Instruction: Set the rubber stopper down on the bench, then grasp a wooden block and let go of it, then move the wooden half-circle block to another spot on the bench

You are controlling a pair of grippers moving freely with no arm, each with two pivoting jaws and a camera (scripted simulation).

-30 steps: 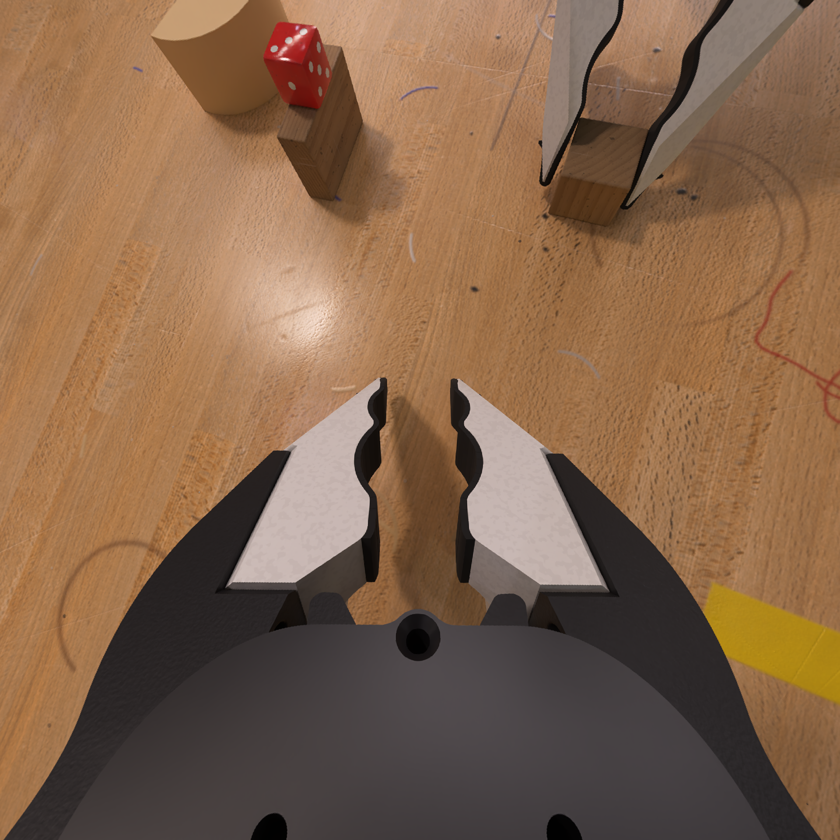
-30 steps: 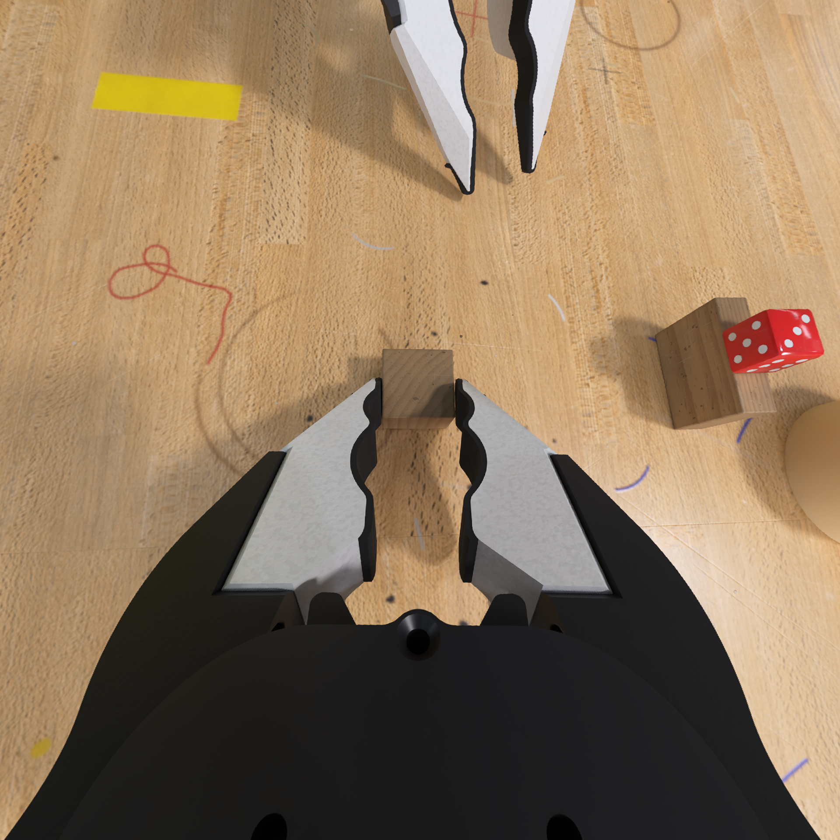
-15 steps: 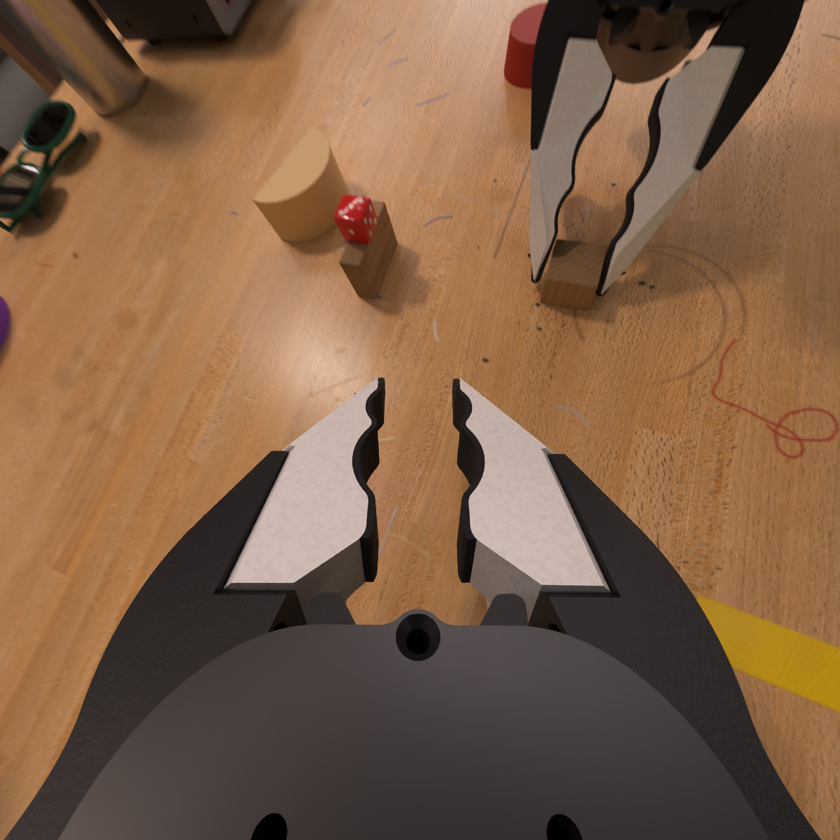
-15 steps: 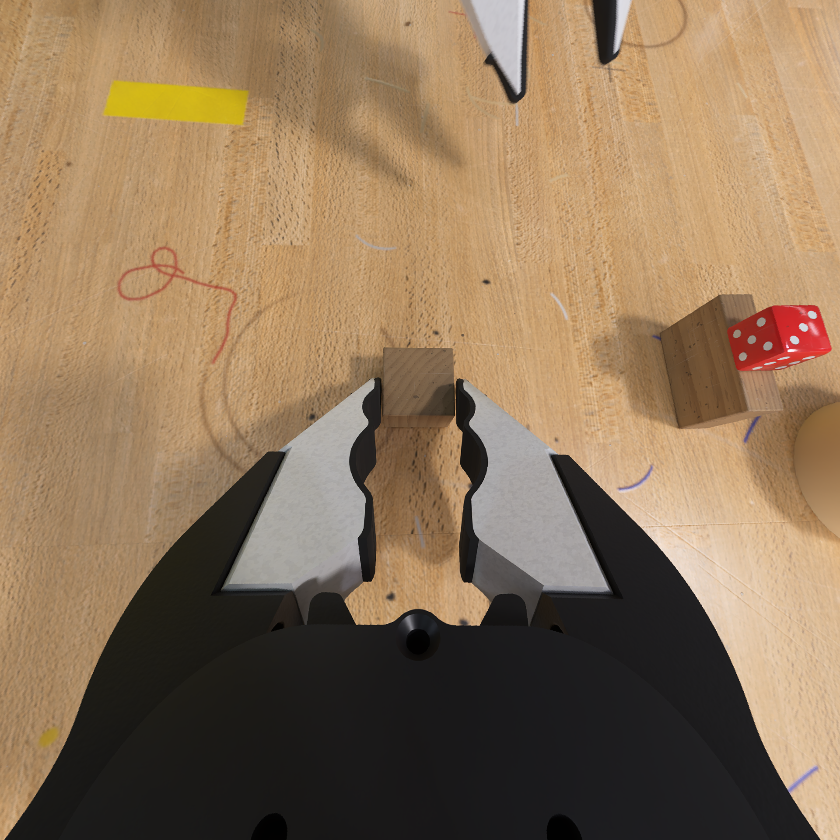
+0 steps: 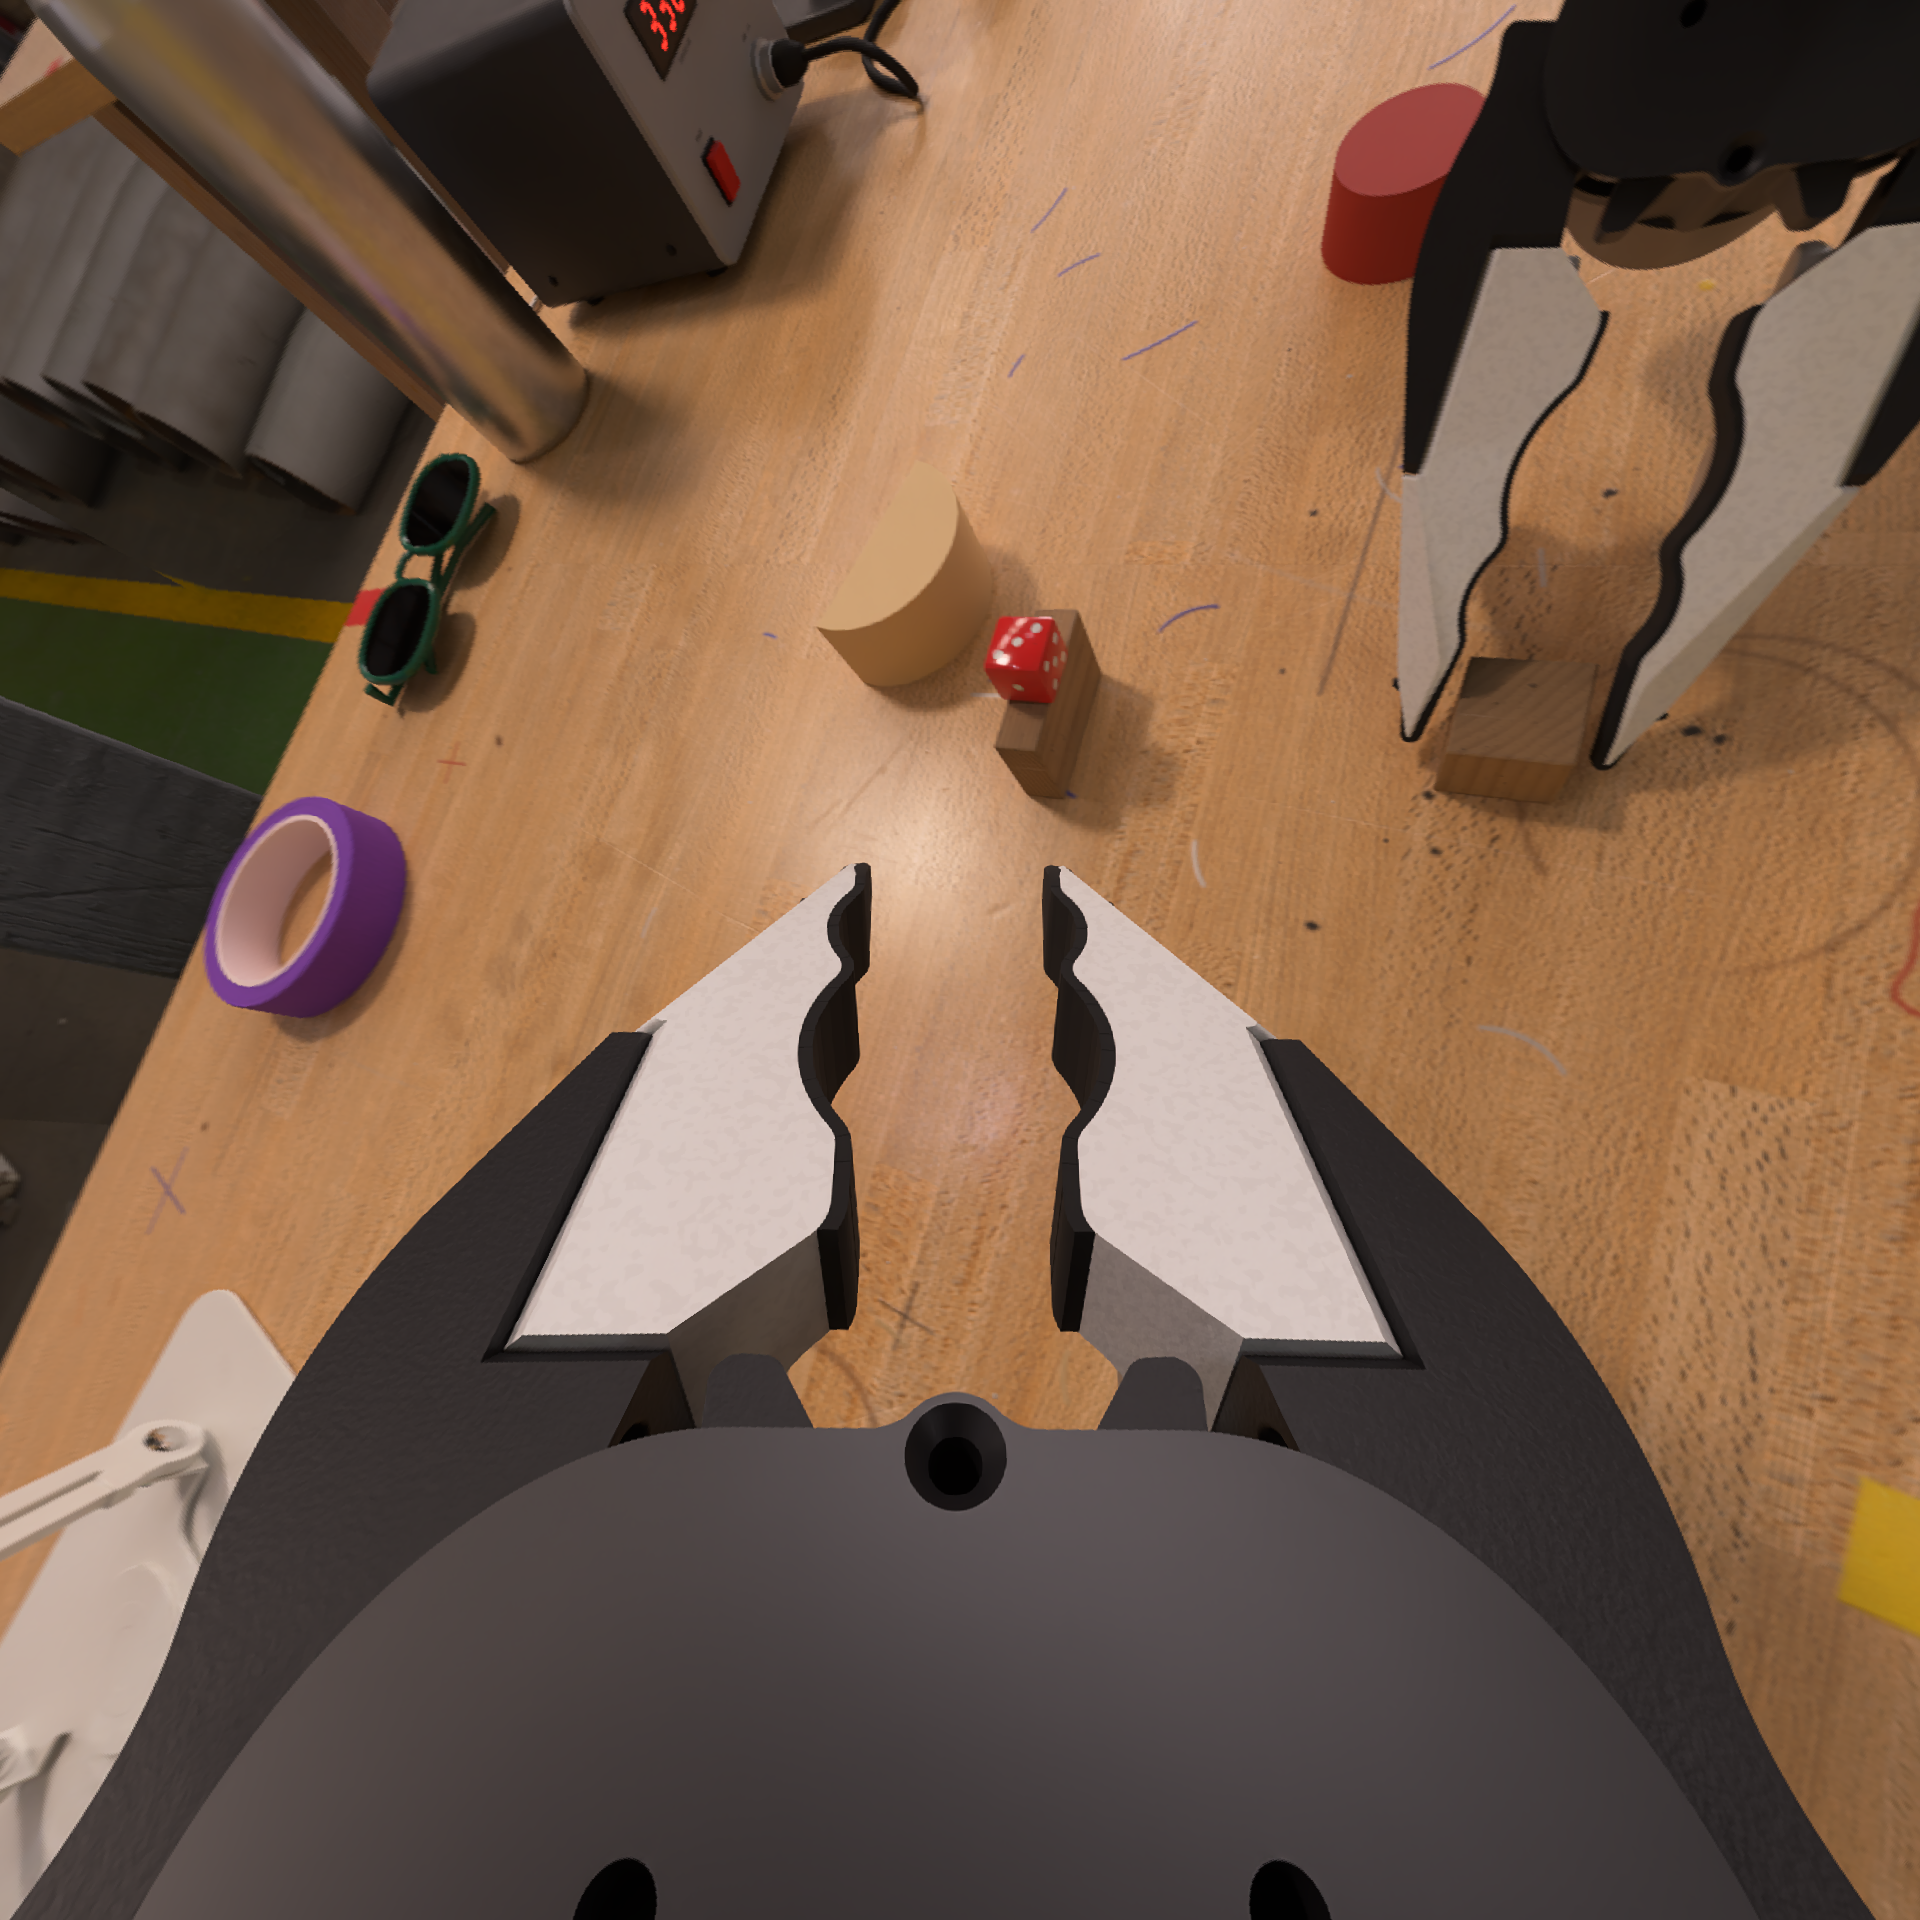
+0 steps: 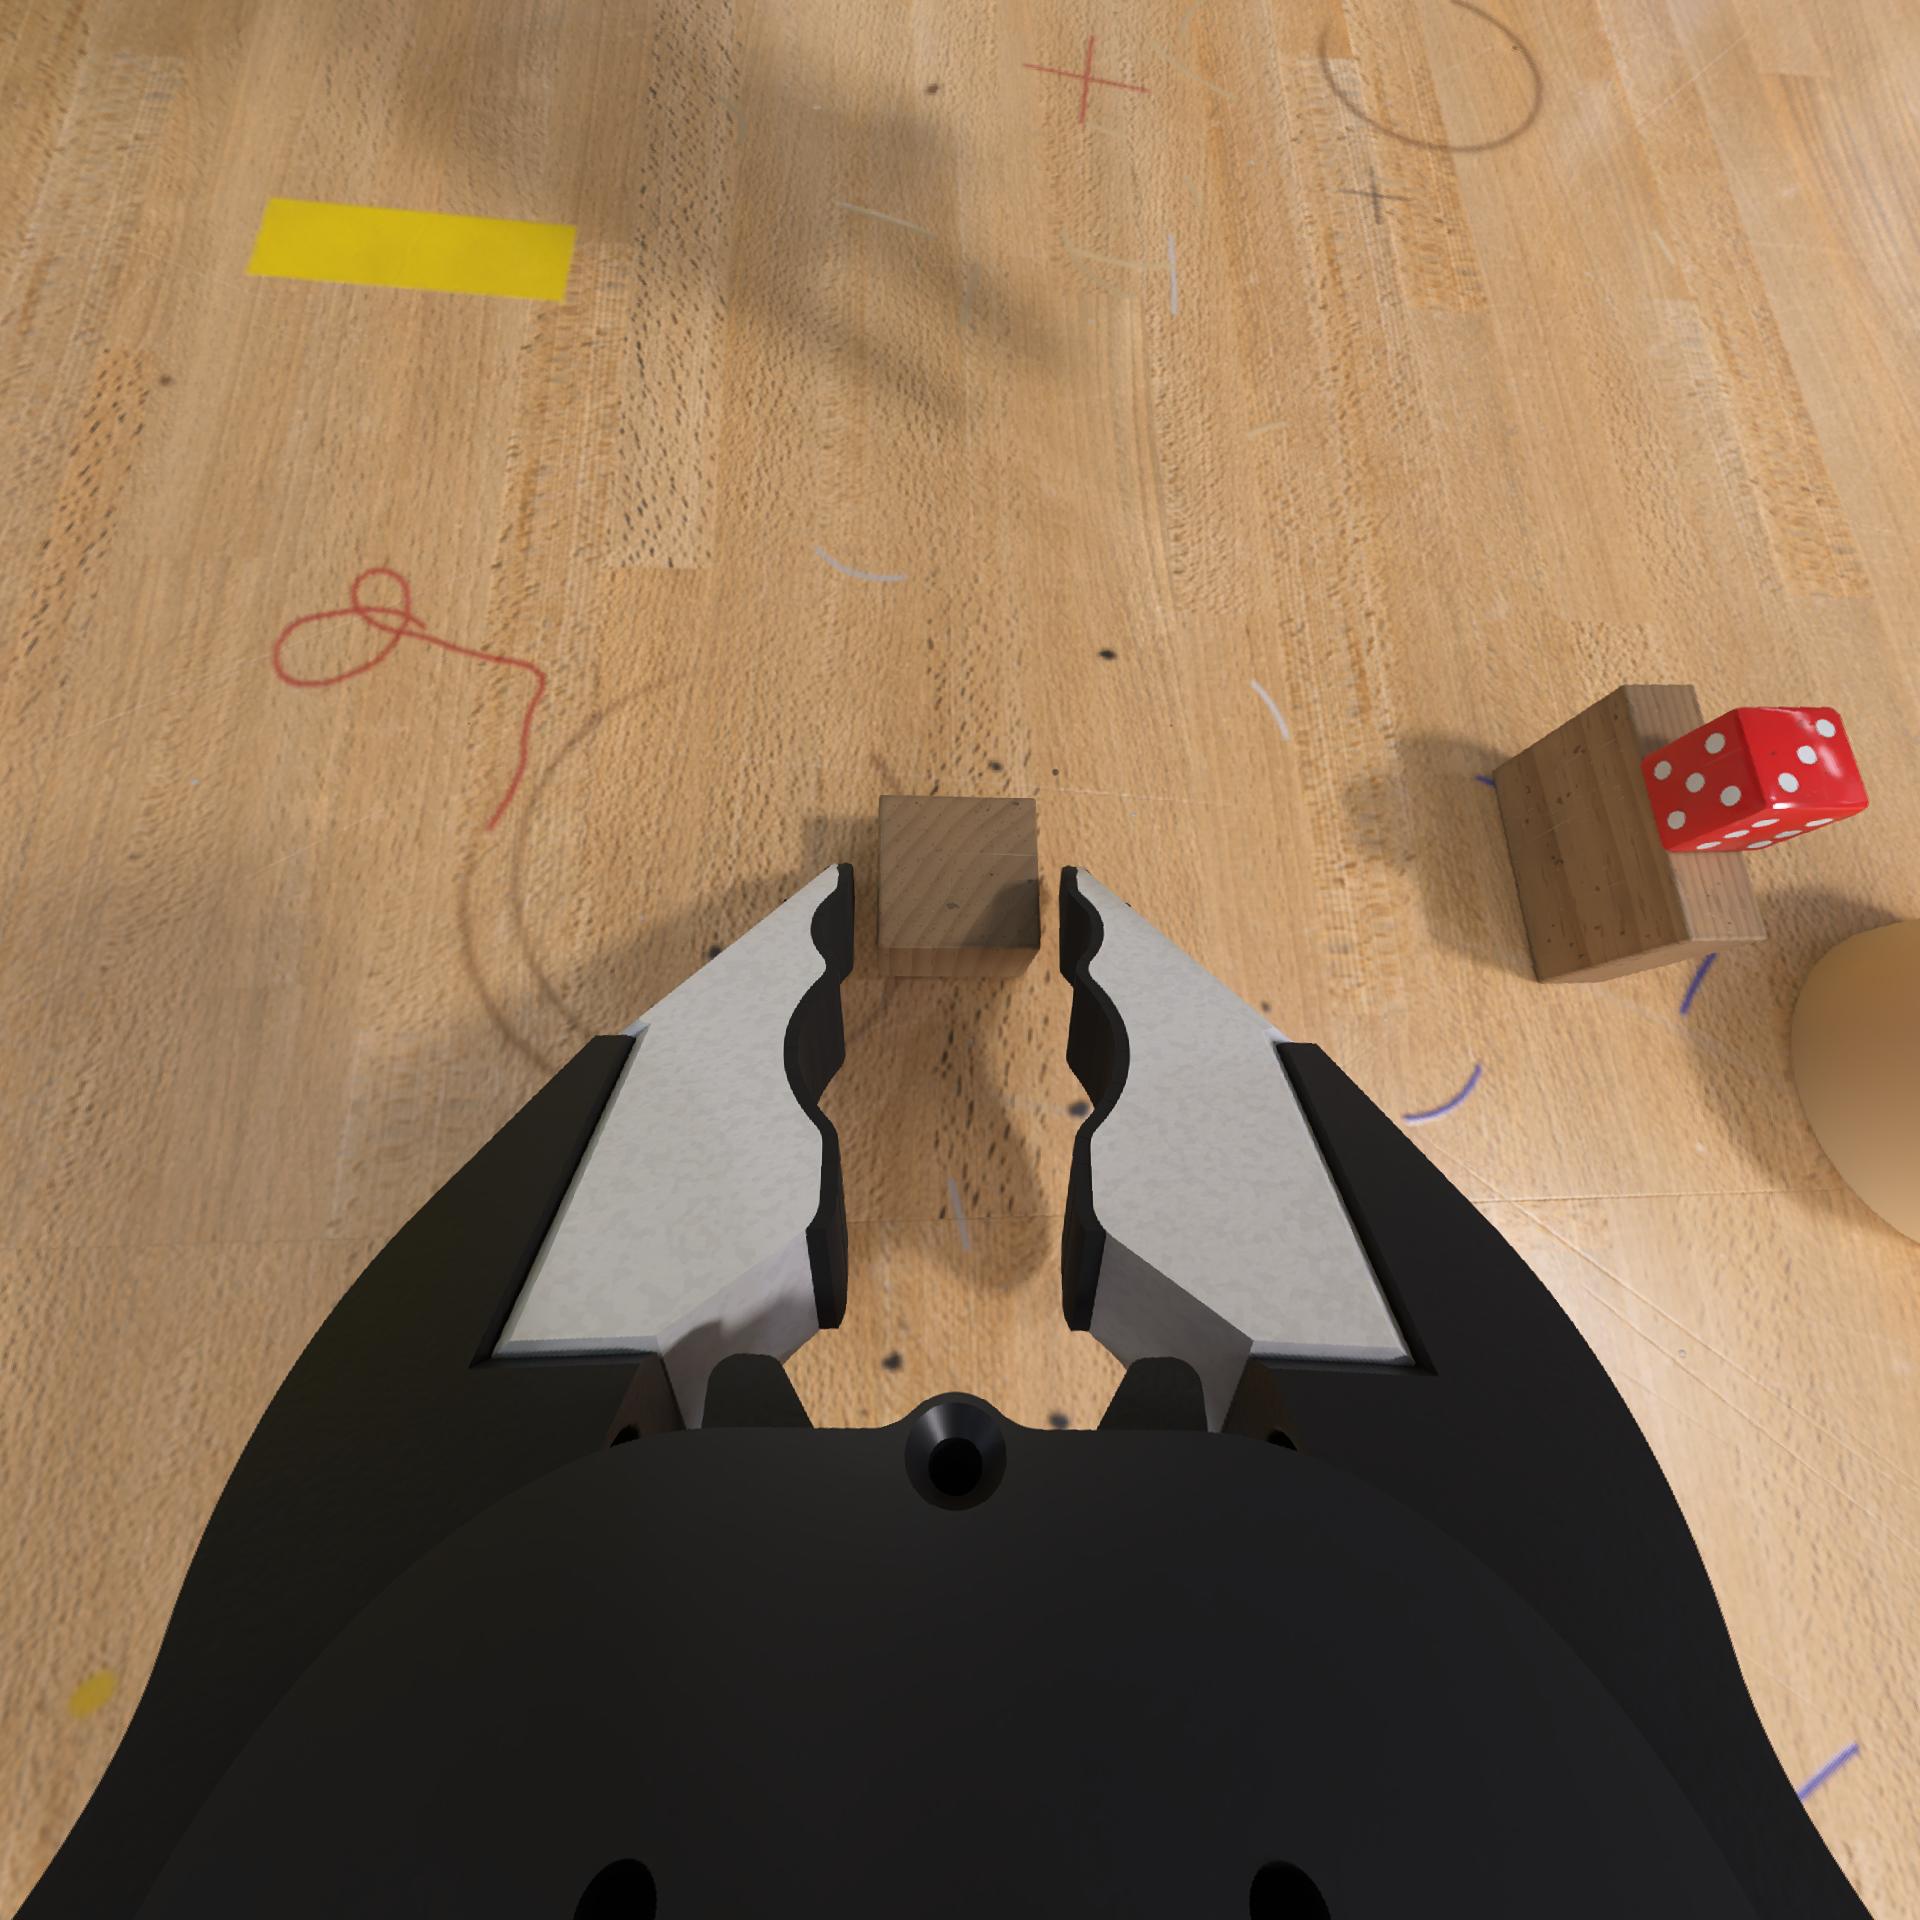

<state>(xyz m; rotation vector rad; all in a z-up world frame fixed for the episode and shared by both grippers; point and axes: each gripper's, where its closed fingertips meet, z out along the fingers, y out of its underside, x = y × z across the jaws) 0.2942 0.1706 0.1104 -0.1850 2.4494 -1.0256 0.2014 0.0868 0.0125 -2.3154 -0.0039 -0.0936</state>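
the red cylindrical rubber stopper (image 5: 1392,182) stood on the scratched wooden bench (image 5: 1195,436), so we judged that step done. our right gripper (image 6: 956,904) sat around the small square wooden block (image 6: 958,871), its fingers (image 6: 727,1091) parted with a sliver of gap each side, gripping nothing; we read this as the letting go. our left gripper (image 5: 954,883) hung open and empty. the pale wooden half-circle block (image 5: 906,592), beyond the block on the left gripper's side, looked untouched.

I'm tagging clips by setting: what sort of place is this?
Probably a workshop bench: a scuffed, pen-marked wooden benchtop, a grey powered unit with a red display, and a purple tape roll beside green safety glasses.
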